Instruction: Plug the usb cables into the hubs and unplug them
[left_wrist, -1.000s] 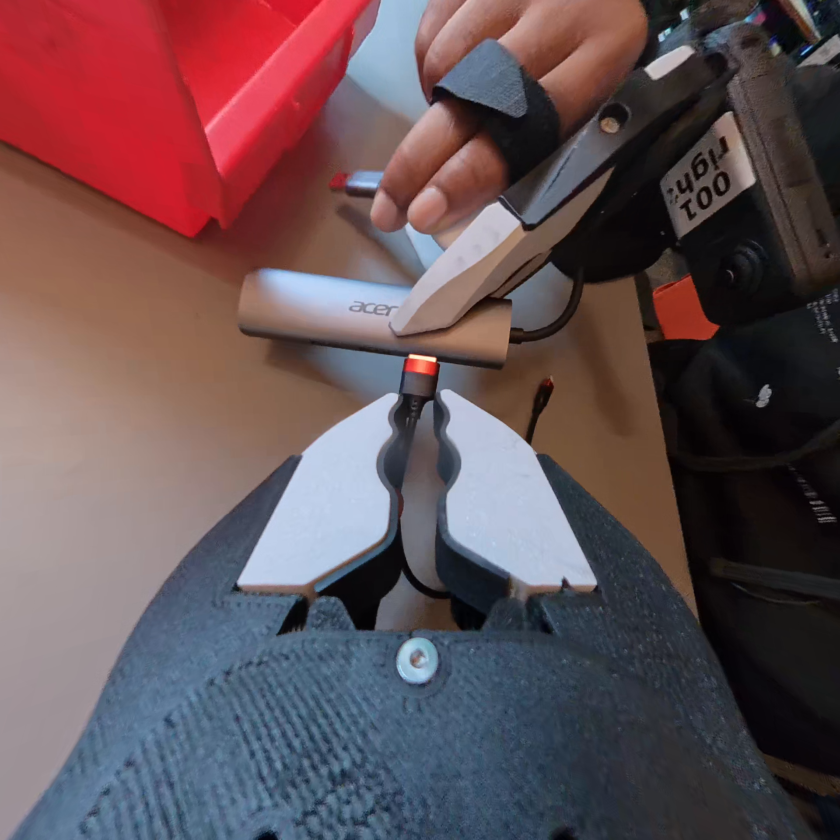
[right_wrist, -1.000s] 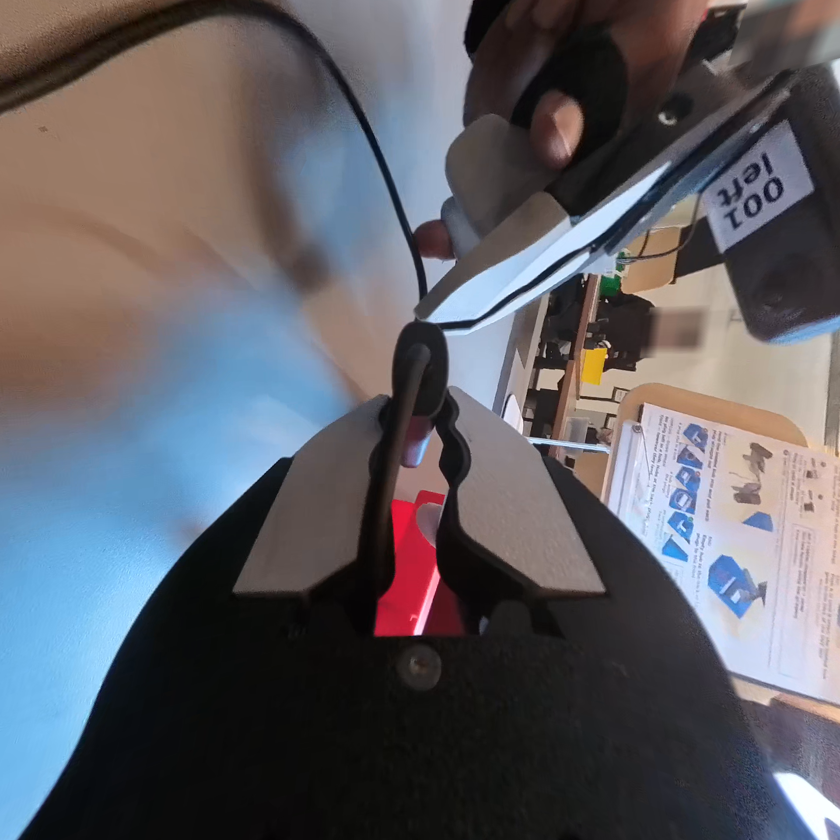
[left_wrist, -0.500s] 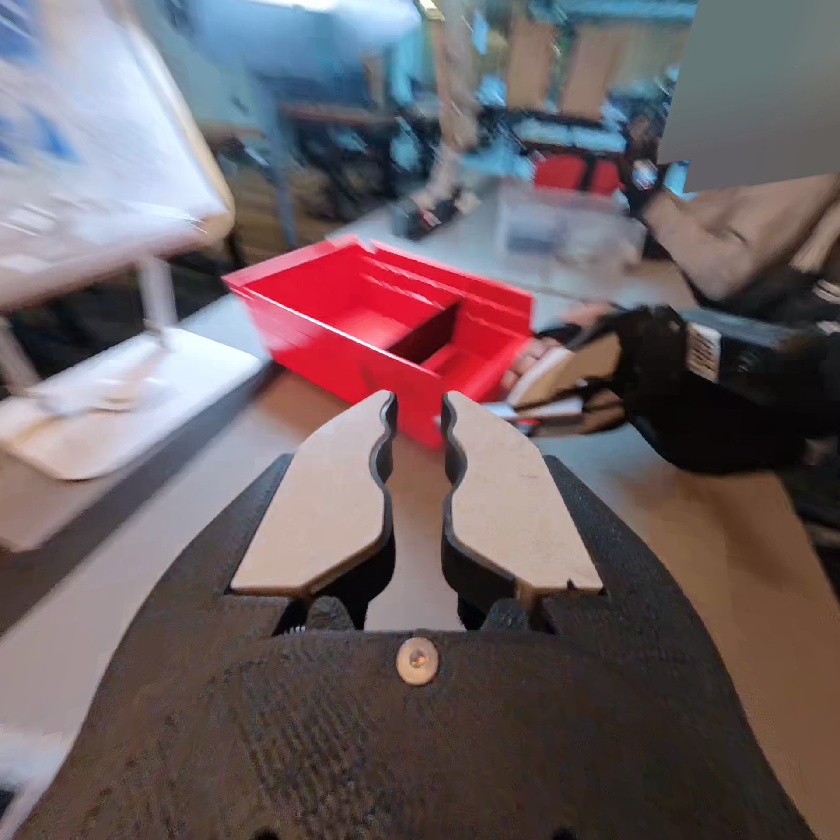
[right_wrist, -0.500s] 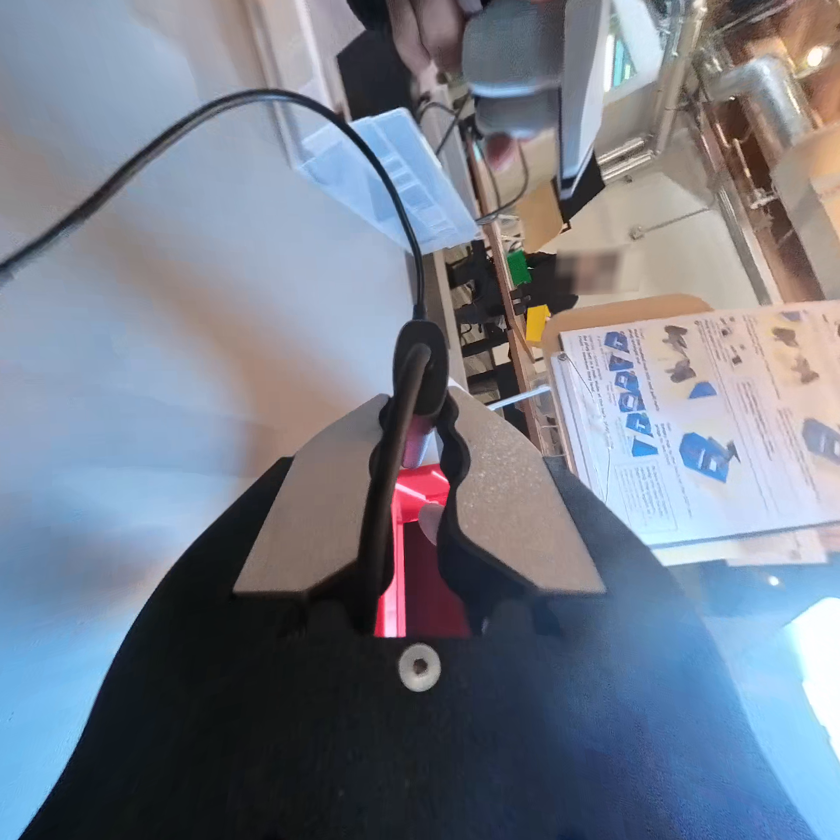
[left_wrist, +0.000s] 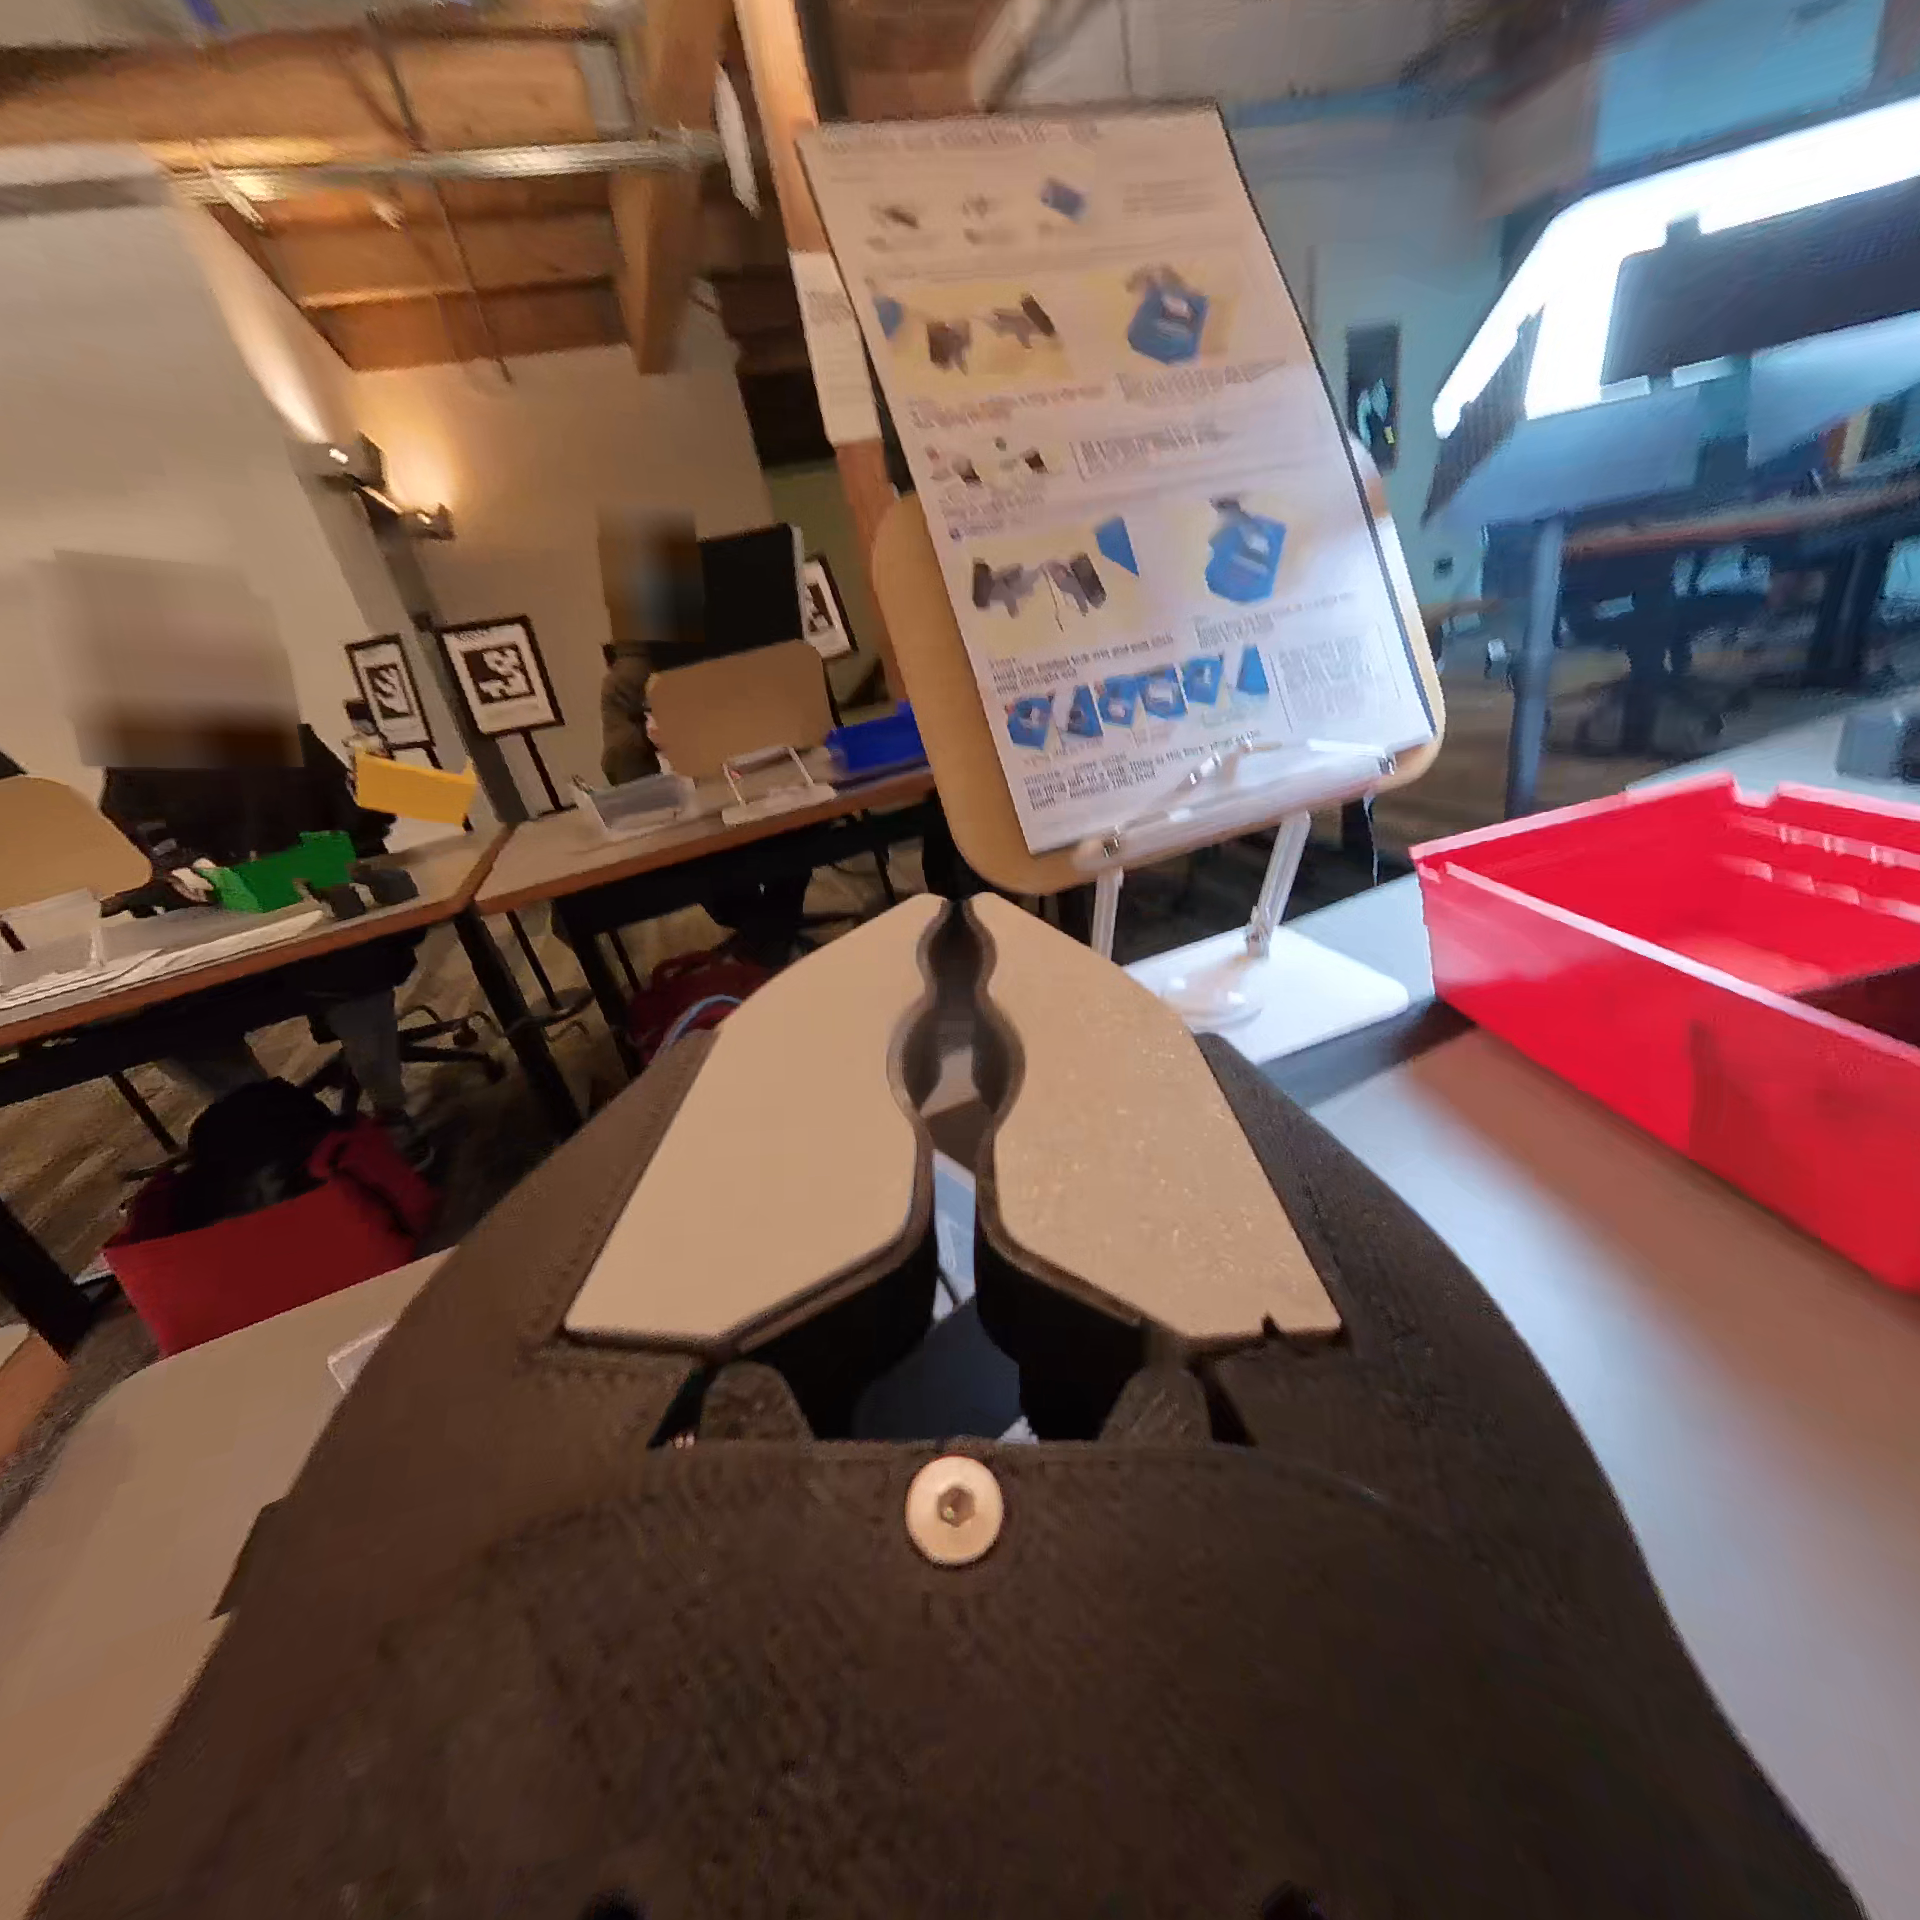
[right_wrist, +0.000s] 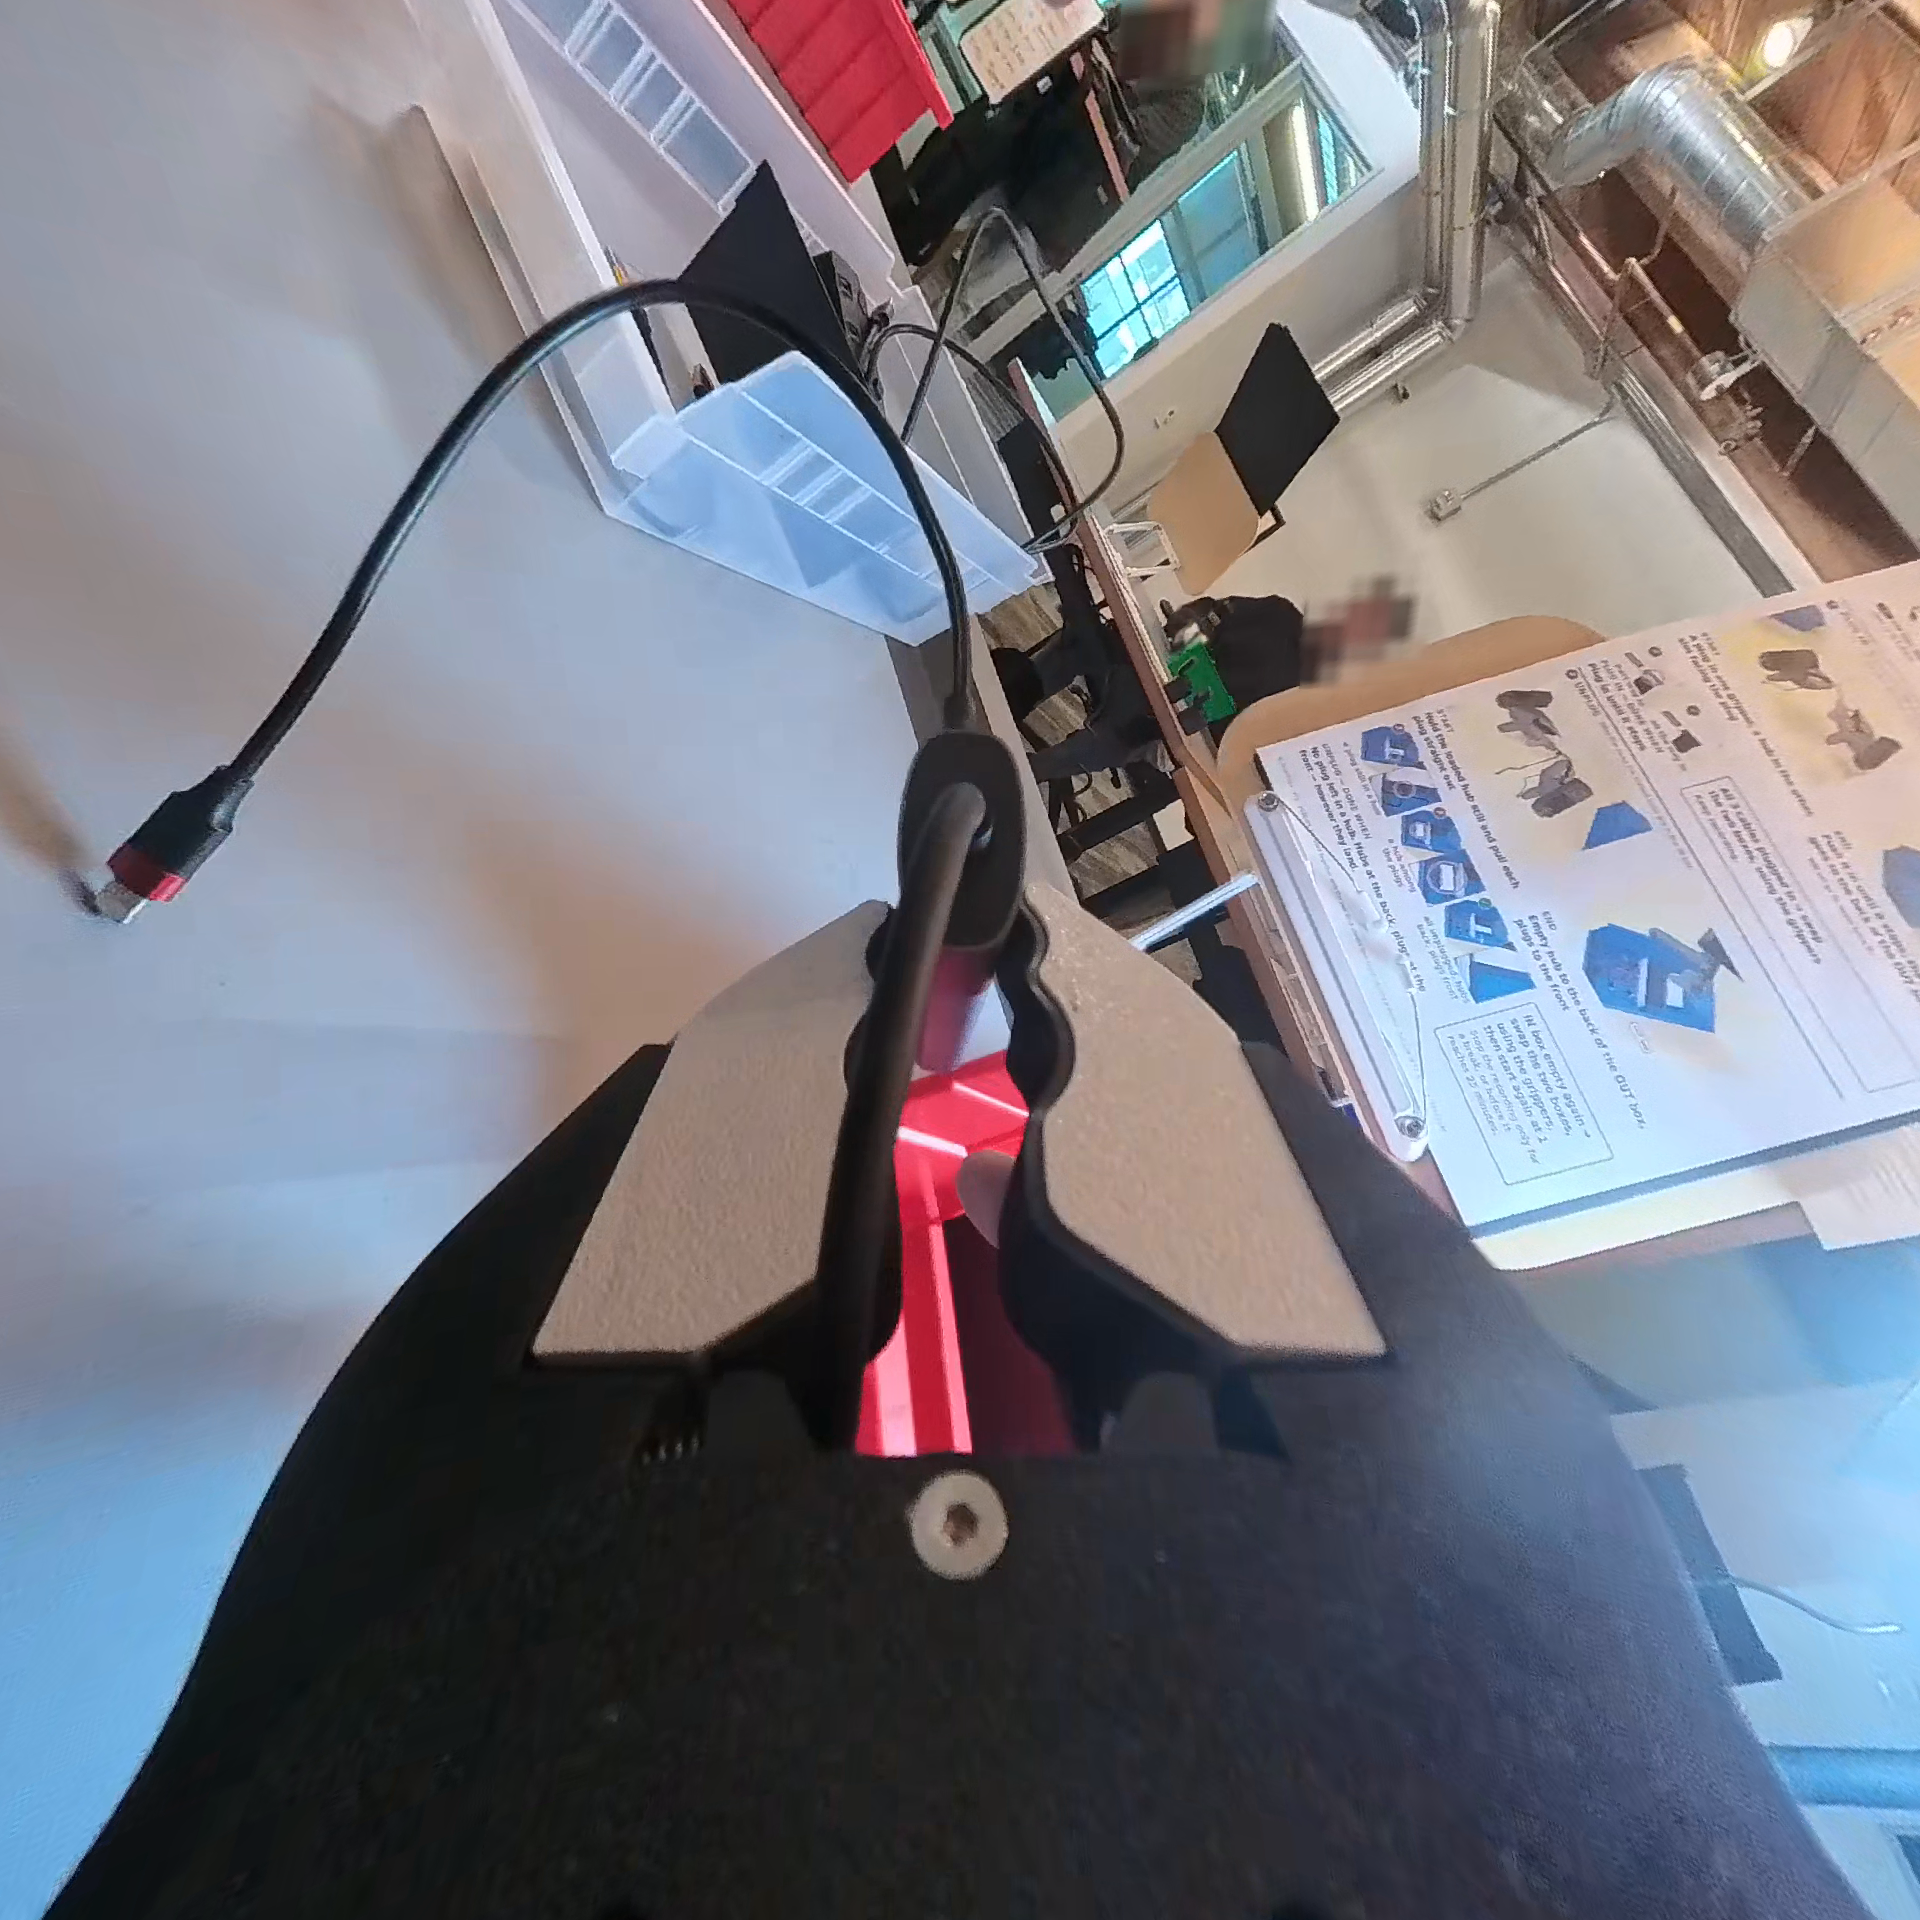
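Observation:
My right gripper is shut on the grey USB hub, seen end-on by its black end cap, and holds it in the air. A black cable arcs from the cap to the left and ends in a loose black-and-red plug. Another stretch of black cable runs down between the fingers. My left gripper is shut with its tips touching and nothing between them. It points away from the hub, which does not show in the left wrist view.
A red bin stands on the table at the right and shows below the right fingers. An instruction board on a stand is ahead. A clear compartment box lies farther off. Other tables with people are behind. Tip to tip, the grippers are about 35 cm apart.
My left gripper let go of the plug in the hub, swung away and its pads came together on air. My right gripper lifted and turned with the hub still held.

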